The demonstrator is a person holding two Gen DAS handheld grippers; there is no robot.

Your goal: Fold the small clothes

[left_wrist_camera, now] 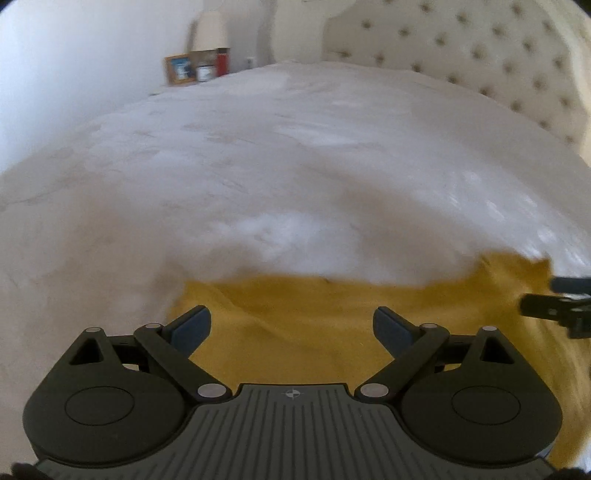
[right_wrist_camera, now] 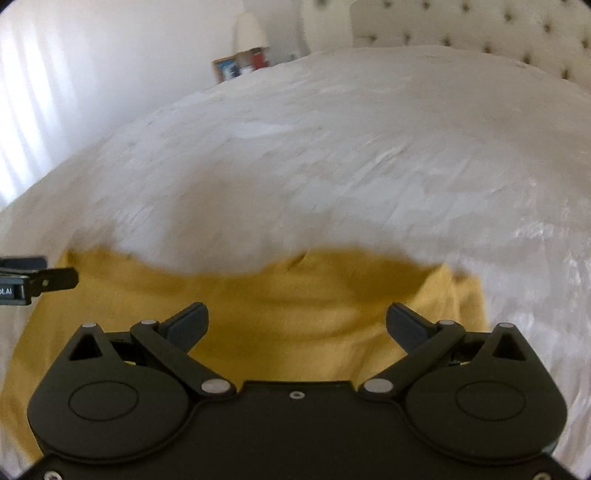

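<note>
A mustard-yellow garment (left_wrist_camera: 314, 325) lies spread on the white bed, close under both cameras; the right wrist view shows its far edge and right side (right_wrist_camera: 295, 295). My left gripper (left_wrist_camera: 291, 325) hovers over the cloth's left part, open wide, nothing between its fingers. My right gripper (right_wrist_camera: 297, 323) hovers over the cloth's right part, also open and empty. Each gripper shows at the edge of the other's view: the right gripper (left_wrist_camera: 554, 306), the left gripper (right_wrist_camera: 40, 280). The near part of the garment is hidden behind the gripper bodies.
The white bedspread (left_wrist_camera: 295, 166) stretches far ahead. A tufted cream headboard (left_wrist_camera: 480, 48) stands at the back right. At the back left a nightstand holds a framed picture (left_wrist_camera: 181, 69), a red bottle (left_wrist_camera: 222, 61) and a lamp (right_wrist_camera: 249, 26).
</note>
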